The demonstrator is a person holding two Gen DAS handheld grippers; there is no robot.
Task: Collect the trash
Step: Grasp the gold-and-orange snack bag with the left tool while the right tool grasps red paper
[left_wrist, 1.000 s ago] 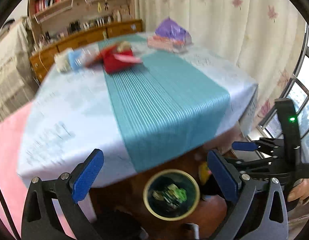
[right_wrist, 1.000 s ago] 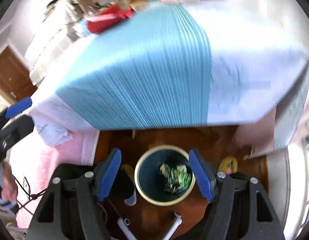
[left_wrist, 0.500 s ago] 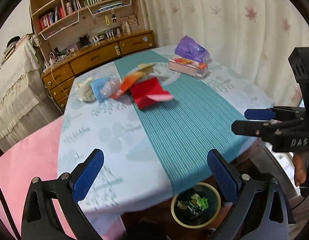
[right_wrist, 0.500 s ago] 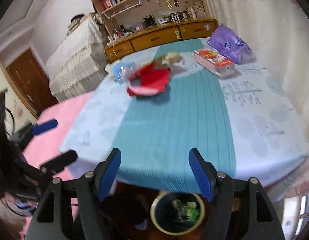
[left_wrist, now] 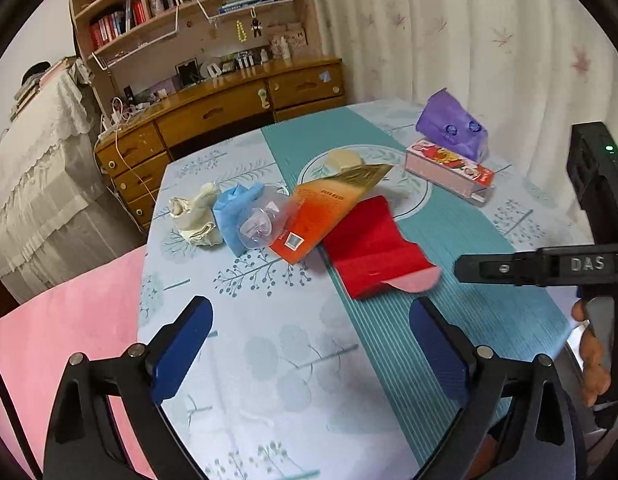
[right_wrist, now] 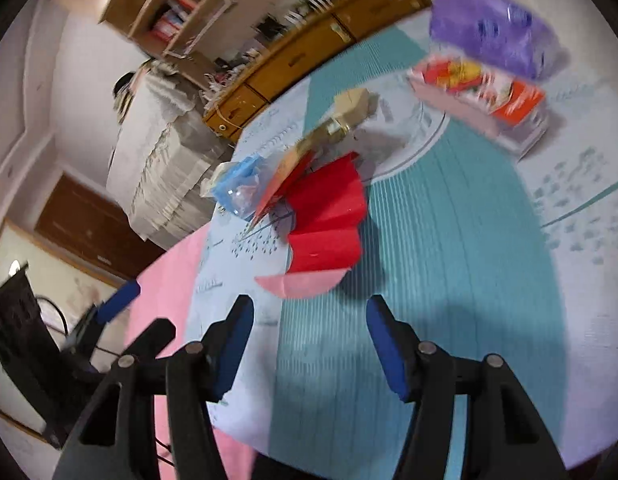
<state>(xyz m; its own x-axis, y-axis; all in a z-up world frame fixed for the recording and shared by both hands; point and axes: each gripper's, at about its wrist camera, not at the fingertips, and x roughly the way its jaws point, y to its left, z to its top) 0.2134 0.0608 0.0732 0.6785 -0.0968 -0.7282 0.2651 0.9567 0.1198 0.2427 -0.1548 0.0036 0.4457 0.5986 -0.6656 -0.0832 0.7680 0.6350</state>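
A pile of trash lies mid-table: a red envelope (left_wrist: pixel 371 248) with a pink flap, an orange-gold packet (left_wrist: pixel 325 208), a clear plastic wrapper (left_wrist: pixel 259 224), a blue bag (left_wrist: pixel 233 208) and a cream crumpled wrapper (left_wrist: pixel 195 216). My left gripper (left_wrist: pixel 309 340) is open and empty above the near table. My right gripper (right_wrist: pixel 309 340) is open and empty, just short of the red envelope (right_wrist: pixel 329 216). Its black body (left_wrist: pixel 549 266) shows at the right of the left wrist view.
A pink tissue box (left_wrist: pixel 449 170) and a purple packet (left_wrist: pixel 453 126) sit at the far right of the table (left_wrist: pixel 269 360). A wooden dresser (left_wrist: pixel 229 108) with shelves stands behind. A pink mat (left_wrist: pixel 69 320) lies left of the table.
Both grippers rose from over the floor bin, which is now out of view, and moved forward over the table toward the trash pile. Both stayed open.
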